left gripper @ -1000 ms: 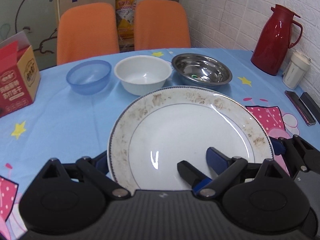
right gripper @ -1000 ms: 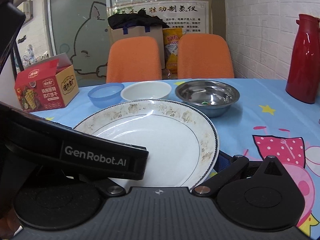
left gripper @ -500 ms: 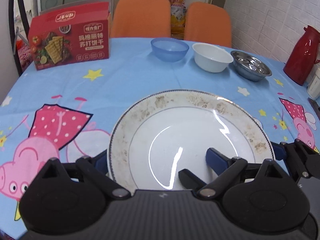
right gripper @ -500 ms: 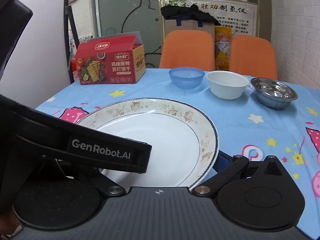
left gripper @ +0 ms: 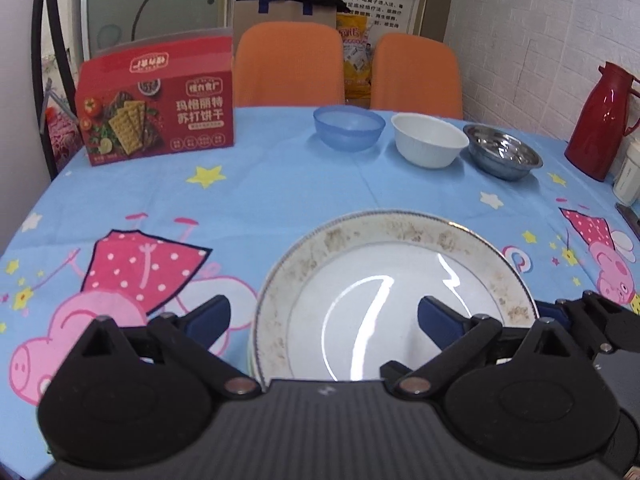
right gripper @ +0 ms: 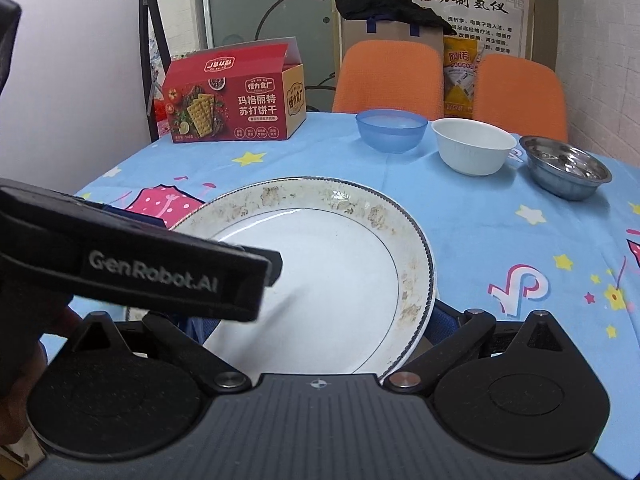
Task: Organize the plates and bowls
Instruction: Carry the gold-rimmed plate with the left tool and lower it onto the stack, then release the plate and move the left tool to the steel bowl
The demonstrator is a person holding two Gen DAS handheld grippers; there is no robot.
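— What is new?

— The left claw lets go. A moment ago its two fingers were pinching the plate. Now they are spread wide: one finger is out past the plate's left rim, the other is over the white middle.

— Where is the plate?

— Low in the middle of the left view, on the blue cloth. Before, it was up close to the bowls. Now the bowls are far off, in a row at the upper right: the blue bowl, the white bowl, the steel bowl.

— And the right claw?

— It is at the plate's right rim. I cannot tell if it is pinching or not. The left claw hides one of its fingers.

— So is the plate done?

— I think it is put down in its new spot. Next, I guess, the right claw comes away, and then the bowls need sorting. They are not stacked yet.
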